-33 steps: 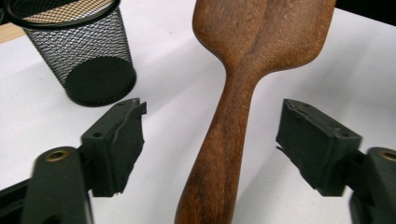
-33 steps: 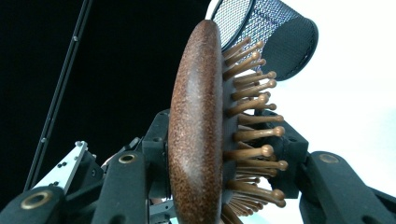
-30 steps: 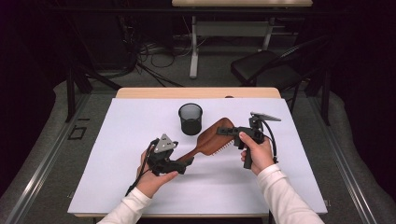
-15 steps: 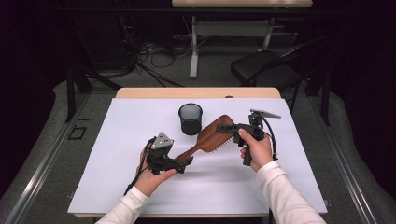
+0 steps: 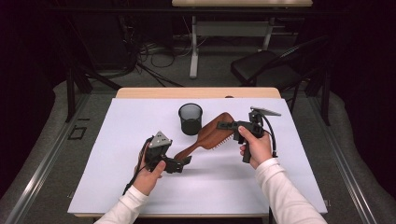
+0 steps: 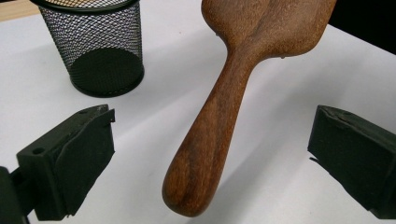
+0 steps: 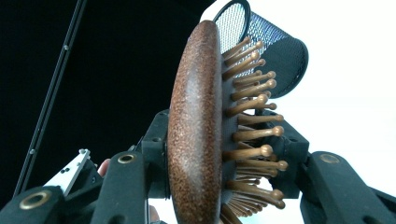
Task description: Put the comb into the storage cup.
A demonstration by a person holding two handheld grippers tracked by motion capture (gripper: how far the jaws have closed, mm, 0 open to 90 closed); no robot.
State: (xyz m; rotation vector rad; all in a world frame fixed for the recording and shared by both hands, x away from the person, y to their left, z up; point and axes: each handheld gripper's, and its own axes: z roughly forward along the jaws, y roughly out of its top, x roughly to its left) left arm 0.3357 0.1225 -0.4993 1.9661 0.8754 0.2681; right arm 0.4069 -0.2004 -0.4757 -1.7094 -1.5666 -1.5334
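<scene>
1. Now the right gripper [image 5: 227, 125] clamps its fingers on the wooden hairbrush [image 5: 212, 136] head, handle hanging low over the tabletop [image 5: 116, 186].
2. The left gripper [image 5: 183, 162] has just been opening; its fingers flank the handle untouched.
3. Tip the handle gently toward the mesh pen cup [image 5: 190, 118], avoiding its rim.

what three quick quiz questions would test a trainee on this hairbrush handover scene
1. True or false: the left gripper is clamped on the hairbrush handle.
2. Which gripper holds the brush head? A left B right C neither
3. Fill in: behind the brush stands a black mesh ____.

Key: 1 false, its jaws stand open either side of the handle. 2 B, the right gripper is shut on the head. 3 cup.
</scene>
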